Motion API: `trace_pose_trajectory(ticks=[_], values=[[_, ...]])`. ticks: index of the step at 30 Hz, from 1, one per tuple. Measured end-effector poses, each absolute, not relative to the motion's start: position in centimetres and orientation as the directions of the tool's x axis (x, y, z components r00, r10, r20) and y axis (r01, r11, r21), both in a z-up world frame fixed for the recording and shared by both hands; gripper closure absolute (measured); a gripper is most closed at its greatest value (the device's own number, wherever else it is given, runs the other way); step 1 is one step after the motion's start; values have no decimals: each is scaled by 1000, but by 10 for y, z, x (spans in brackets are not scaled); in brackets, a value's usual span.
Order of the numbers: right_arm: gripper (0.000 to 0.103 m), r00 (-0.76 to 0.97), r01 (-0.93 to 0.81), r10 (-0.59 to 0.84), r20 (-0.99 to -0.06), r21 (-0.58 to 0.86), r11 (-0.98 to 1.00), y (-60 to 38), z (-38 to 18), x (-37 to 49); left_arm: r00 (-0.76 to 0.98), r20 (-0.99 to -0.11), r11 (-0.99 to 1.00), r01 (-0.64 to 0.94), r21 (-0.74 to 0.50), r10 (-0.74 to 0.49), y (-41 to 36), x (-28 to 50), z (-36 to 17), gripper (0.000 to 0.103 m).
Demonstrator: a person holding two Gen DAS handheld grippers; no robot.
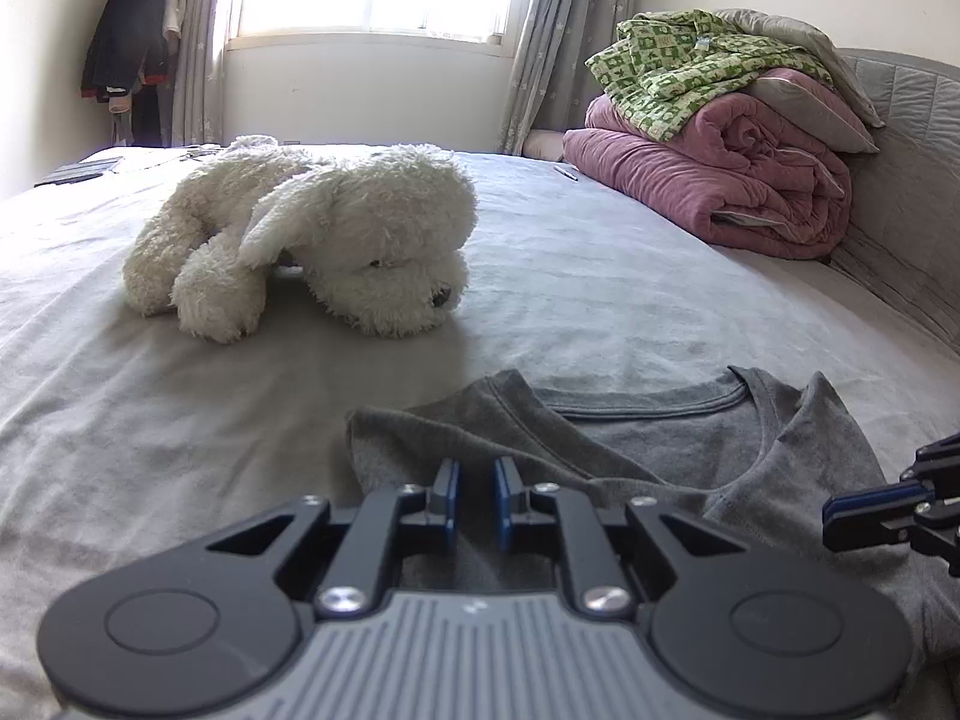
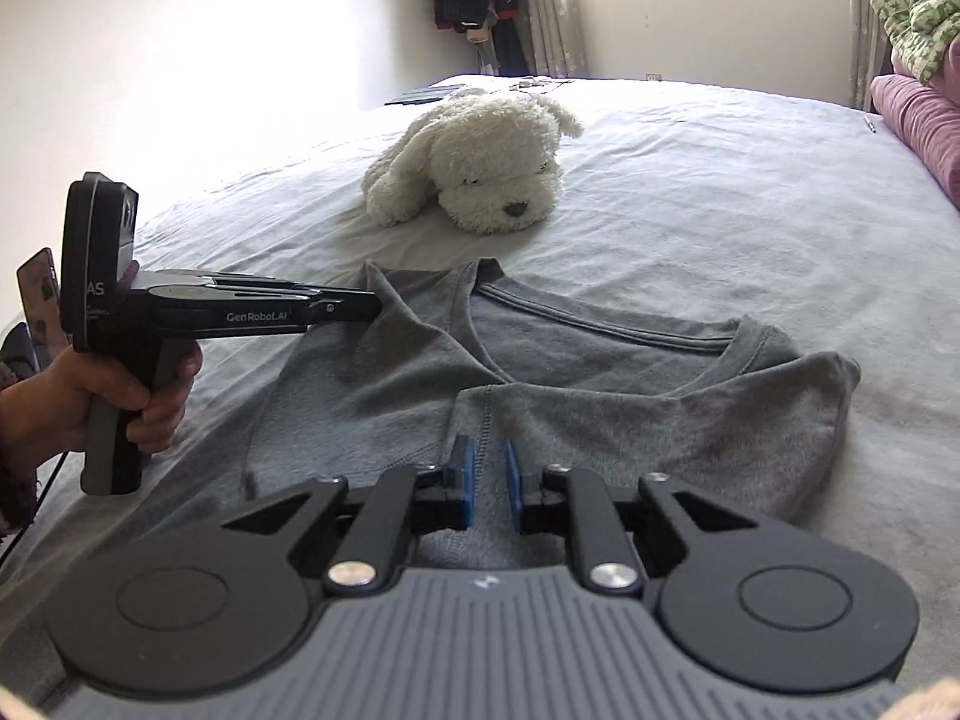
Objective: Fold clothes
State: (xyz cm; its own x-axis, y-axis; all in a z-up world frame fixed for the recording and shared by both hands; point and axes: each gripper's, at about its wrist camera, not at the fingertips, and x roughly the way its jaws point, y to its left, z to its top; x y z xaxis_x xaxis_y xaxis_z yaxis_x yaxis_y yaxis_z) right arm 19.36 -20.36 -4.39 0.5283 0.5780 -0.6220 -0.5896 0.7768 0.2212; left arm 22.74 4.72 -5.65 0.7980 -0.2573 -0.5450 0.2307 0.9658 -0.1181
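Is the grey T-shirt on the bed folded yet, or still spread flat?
Partly folded. The grey T-shirt has both side edges turned inward over its front, meeting near the middle below the neckline; no crosswise fold shows.

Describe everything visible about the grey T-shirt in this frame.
The grey T-shirt looks like soft heathered knit with a ribbed round neckline. It lies flat on the pale bed sheet, neckline toward the white plush dog, partly folded: both side edges are turned inward over the body, leaving diagonal flaps. The left gripper reaches its left shoulder corner, whether gripping cannot be told. The right gripper hangs over the lower middle, slightly open and holding nothing.
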Motion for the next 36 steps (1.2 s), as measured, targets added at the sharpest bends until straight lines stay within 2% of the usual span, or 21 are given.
trace_pose_trajectory(ticks=[4, 8, 11, 15, 20, 24, 29, 36], values=[[85, 596, -549, 527, -606, 171, 818, -204, -47, 204, 787, -574, 971, 229, -67, -226, 37, 248, -70, 91], [85, 592, -548, 515, -620, 158, 821, -194, -55, 212, 779, -586, 972, 218, -85, -225, 38, 255, -64, 91], [85, 602, -555, 524, -602, 156, 817, -191, -52, 211, 798, -537, 961, 227, -156, -275, 52, 242, -50, 90], [85, 601, -579, 535, -593, 138, 804, -180, -49, 210, 826, -497, 963, 205, -176, -266, 71, 231, -44, 90], [85, 599, -583, 524, -605, 120, 804, -164, -59, 218, 789, -574, 975, 168, -147, -222, 73, 251, -68, 90], [84, 599, -562, 540, -591, 169, 810, -170, -56, 216, 799, -562, 976, 149, -161, -214, 71, 247, -63, 90], [77, 617, -526, 551, -562, 226, 820, -196, -38, 197, 788, -541, 956, 242, -167, -294, 61, 209, -50, 90], [77, 636, -457, 500, -589, 235, 858, -239, -27, 144, 719, -555, 899, 412, -146, -419, 29, 143, -50, 90]])
